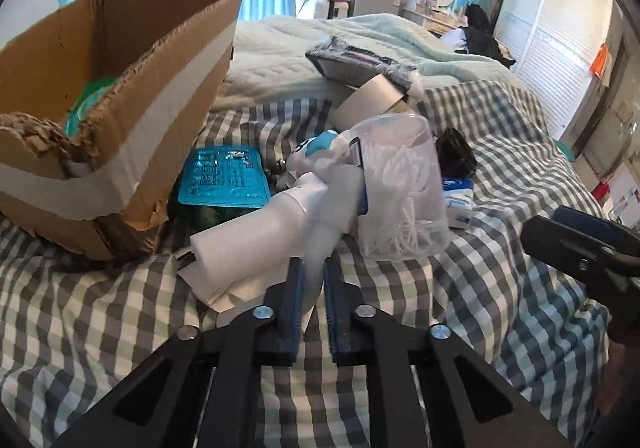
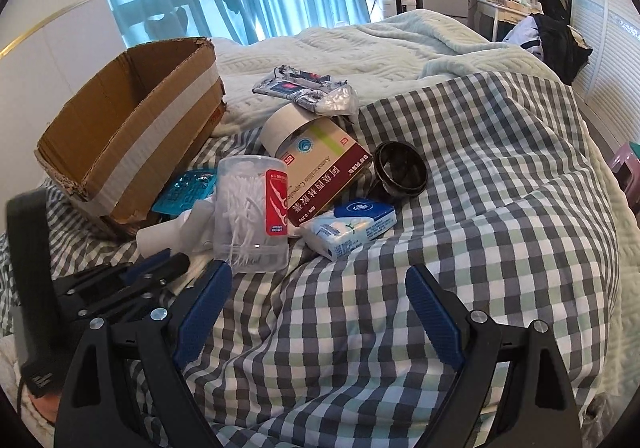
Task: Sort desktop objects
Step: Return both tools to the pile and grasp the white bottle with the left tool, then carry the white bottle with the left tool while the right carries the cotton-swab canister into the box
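Taking the cotton-swab jar (image 2: 251, 214) as landmark, the cardboard box (image 2: 132, 128) stood to its left, the medicine carton (image 2: 326, 178) behind it, the tissue pack (image 2: 348, 226) just right, and the round lid (image 2: 400, 172) farther right behind that pack.

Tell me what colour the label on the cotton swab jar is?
Red, on the cotton swab jar; the right wrist view shows it best.
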Motion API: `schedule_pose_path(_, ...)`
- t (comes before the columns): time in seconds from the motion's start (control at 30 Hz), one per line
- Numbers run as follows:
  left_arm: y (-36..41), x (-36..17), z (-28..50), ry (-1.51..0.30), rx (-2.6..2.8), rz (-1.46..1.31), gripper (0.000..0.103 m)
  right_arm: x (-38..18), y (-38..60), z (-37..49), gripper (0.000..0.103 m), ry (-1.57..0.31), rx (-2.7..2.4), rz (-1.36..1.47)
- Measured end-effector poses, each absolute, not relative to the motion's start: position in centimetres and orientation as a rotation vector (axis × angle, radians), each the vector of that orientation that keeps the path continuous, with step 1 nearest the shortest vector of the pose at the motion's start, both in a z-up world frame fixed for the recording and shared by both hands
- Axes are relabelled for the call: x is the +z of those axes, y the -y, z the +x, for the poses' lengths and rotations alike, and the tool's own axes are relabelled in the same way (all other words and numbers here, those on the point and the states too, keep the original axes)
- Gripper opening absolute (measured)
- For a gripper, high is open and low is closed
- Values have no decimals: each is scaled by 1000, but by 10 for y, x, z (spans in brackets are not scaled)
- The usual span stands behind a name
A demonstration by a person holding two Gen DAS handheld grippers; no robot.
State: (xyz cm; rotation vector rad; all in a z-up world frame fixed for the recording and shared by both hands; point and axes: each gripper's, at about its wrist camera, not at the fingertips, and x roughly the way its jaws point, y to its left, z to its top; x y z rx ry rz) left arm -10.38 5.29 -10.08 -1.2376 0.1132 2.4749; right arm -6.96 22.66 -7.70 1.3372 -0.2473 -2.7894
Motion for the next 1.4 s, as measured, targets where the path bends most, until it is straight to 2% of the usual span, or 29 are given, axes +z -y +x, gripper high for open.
schedule_pose_path(0.33, -28, -75, -101, 63, 2542, -1190, 8, -77, -213, -71, 89, 208, -2759, 1322)
schedule_pose_path(0.53, -24, -77, -106, 74, 2563, -1200, 8, -83, -201, -88, 89, 180, -2712, 1341)
schedule_pose_path(0.87, -12, -86, -119, 122, 2580, -1236, 8, -106, -170, -153, 89, 0, -2676, 1418)
schedule_pose_path(0.97, -12, -87, -121, 110, 2585, -1228, 8, -117, -168, -164, 89, -2, -2658, 1458)
schedule_pose_path(1.03, -12, -87, -121, 106, 2584, -1226, 8, -124, -169, -164, 81, -14, -2649, 1480)
schedule_pose_path(1.1, -11, -87, -121, 111, 2583, -1227, 8, -128, -174, -160, 66, 42, -2617, 1488)
schedule_pose_path(1.13, -11, -87, -121, 114, 2583, -1227, 8, -127, -177, -157, 62, 77, -2606, 1483)
schedule_pose_path(1.4, -13, -74, -108, 105, 2583, -1190, 8, -105, -193, -118, 62, 167, -2655, 1420)
